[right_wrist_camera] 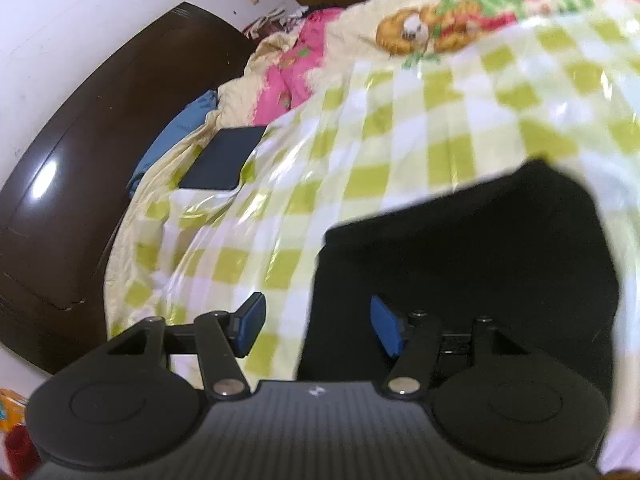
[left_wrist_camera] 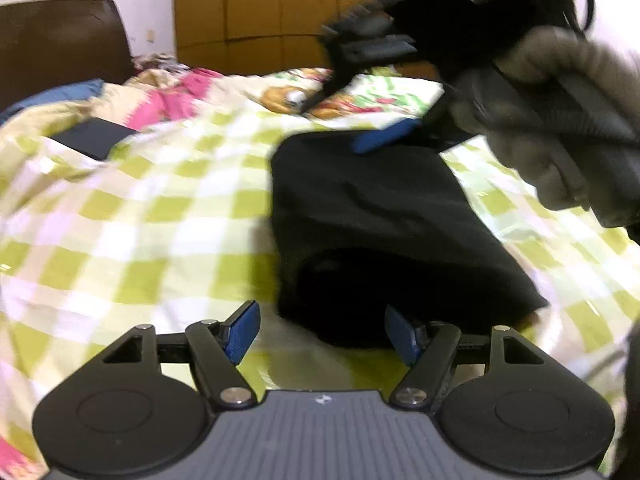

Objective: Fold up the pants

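- Two grippers show, one per hand, and both stand with their blue pads spread apart and nothing between them.
- The left gripper (left_wrist_camera: pixel 322 334) hangs just above the near edge of the black pants (left_wrist_camera: pixel 384 220), its right pad close to the cloth, though contact cannot be told.
- The pants lie folded into a compact dark bundle on the checked green-and-white sheet (left_wrist_camera: pixel 152 208) of the bed.
- In the left wrist view the right gripper (left_wrist_camera: pixel 384 136) comes in from the upper right, held by a hand in a grey glove (left_wrist_camera: pixel 560 128), one blue pad over the far end of the pants.
- From the right wrist view the right gripper (right_wrist_camera: pixel 318 328) hovers over the left edge of the pants (right_wrist_camera: pixel 480 264), one pad above the sheet (right_wrist_camera: pixel 360 128), the other above the black cloth.
- A flat dark rectangular thing (right_wrist_camera: pixel 224 158) lies well apart on the bedding, near a dark brown headboard (right_wrist_camera: pixel 92 152).
- Both views are blurred.
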{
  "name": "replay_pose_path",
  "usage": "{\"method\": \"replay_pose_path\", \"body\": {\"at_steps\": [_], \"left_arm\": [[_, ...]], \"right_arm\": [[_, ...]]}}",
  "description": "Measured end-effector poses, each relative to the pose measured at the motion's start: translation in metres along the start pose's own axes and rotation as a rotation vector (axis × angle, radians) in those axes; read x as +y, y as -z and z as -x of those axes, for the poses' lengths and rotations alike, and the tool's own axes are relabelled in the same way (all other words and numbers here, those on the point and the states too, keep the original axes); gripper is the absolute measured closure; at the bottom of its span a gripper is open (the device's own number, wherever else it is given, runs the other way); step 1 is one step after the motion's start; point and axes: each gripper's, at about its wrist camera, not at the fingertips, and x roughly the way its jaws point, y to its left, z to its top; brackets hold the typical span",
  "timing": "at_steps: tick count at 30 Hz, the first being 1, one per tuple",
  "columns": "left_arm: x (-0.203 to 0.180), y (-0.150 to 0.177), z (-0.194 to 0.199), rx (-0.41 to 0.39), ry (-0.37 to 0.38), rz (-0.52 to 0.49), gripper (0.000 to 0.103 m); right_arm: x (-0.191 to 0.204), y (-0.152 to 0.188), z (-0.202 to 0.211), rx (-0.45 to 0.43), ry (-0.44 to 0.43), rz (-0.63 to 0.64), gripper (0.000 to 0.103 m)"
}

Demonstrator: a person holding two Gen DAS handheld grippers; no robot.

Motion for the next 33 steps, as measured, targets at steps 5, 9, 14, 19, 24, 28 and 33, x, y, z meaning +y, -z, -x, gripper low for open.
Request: {"method": "replay_pose_path", "body": {"at_steps": [5, 9, 14, 19, 24, 28, 33], "left_arm": [[0.003, -0.029, 0.007, -0.076, -0.04, -0.027, 0.021], [-0.009, -0.047, -0.018, -0.111, -0.035, -0.099, 0.02], [-0.009, -0.054, -0.079, -0.008, -0.016, -0.111, 0.019], [-0.001, -0.047, -0.104, 0.062, 0.007, -0.098, 0.014], [-0.001, -0.055, -0.081, 0.006, -0.037, -0.121, 0.014], [0.001, -0.066, -0.08, -0.01, -0.03, -0.107, 0.014], [-0.008, -0.067, -0.114, 0.037, -0.051, -0.113, 0.014]], "right_arm": [[-0.009, -0.021, -0.008, -0.047, 0.028, 0.112, 0.043], [-0.029, -0.031, -0.031, -0.01, 0.079, 0.15, 0.045], [-0.085, -0.029, -0.052, 0.044, 0.171, 0.064, 0.069], [-0.104, -0.025, -0.047, 0.025, 0.129, 0.015, 0.086], [-0.092, -0.025, -0.006, -0.076, 0.097, 0.024, 0.074], [-0.084, -0.012, 0.023, -0.106, 0.065, 0.061, 0.065], [-0.099, 0.012, 0.033, -0.079, 0.128, 0.028, 0.064]]}}
